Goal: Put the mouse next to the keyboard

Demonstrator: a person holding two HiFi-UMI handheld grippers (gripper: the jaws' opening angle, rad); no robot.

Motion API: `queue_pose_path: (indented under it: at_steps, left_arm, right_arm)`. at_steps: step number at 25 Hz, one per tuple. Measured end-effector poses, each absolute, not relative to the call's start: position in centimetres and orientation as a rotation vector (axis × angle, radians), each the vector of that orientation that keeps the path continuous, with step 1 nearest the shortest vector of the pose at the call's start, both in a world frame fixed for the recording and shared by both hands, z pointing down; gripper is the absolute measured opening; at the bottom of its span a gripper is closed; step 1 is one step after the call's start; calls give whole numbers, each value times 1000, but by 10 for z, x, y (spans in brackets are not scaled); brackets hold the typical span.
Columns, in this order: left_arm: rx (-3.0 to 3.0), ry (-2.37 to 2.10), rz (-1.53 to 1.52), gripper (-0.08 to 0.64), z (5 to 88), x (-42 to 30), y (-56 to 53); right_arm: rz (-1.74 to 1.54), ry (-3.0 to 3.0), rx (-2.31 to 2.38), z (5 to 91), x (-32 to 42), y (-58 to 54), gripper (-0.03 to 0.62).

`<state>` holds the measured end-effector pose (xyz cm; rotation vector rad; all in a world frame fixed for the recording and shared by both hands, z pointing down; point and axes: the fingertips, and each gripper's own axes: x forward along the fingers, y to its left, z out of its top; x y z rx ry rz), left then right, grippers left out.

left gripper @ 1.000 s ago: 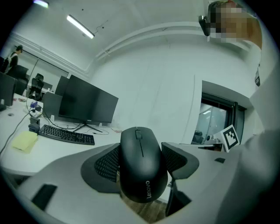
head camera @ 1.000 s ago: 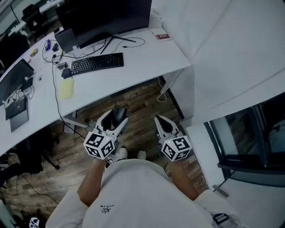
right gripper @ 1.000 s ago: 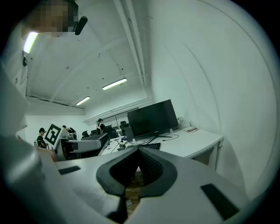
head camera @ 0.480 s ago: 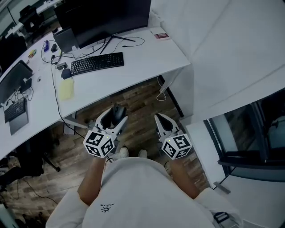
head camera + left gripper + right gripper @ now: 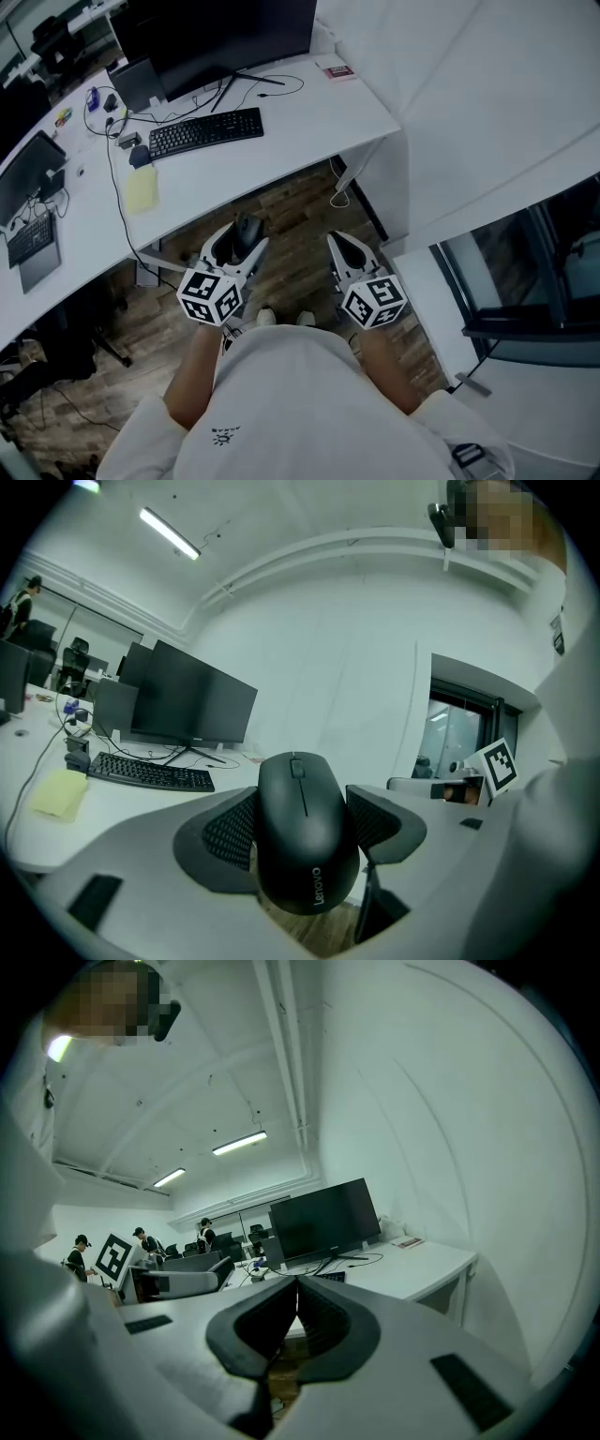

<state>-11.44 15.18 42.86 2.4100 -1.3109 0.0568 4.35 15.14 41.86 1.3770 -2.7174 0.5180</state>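
Observation:
A black Lenovo mouse (image 5: 305, 841) sits clamped between the jaws of my left gripper (image 5: 237, 242), held over the wooden floor in front of the desk; the head view shows the mouse (image 5: 247, 233) at the jaw tips. The black keyboard (image 5: 205, 132) lies on the white desk (image 5: 309, 117) in front of a dark monitor (image 5: 220, 37), well ahead of both grippers. In the left gripper view the keyboard (image 5: 150, 772) lies far off to the left. My right gripper (image 5: 343, 256) is beside the left one, jaws pressed together with nothing in them.
A yellow notepad (image 5: 141, 187) and small gadgets with cables (image 5: 117, 117) lie left of the keyboard. A second keyboard (image 5: 33, 232) is on the neighbouring desk. A small red-and-white card (image 5: 338, 72) rests at the desk's back right. A white wall and a window stand to the right.
Both grippers have crept slightly forward toward the desk, the mouse still held in the left one. Nothing on the desk has moved.

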Motion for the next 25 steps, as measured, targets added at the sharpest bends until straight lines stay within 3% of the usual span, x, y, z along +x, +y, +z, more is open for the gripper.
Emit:
queue_pose_path:
  at_steps: [25]
  left_arm:
    - [2400,-1245,53,299,449,-146,151]
  right_arm:
    - [515,-2632,1448,430,17,157,20]
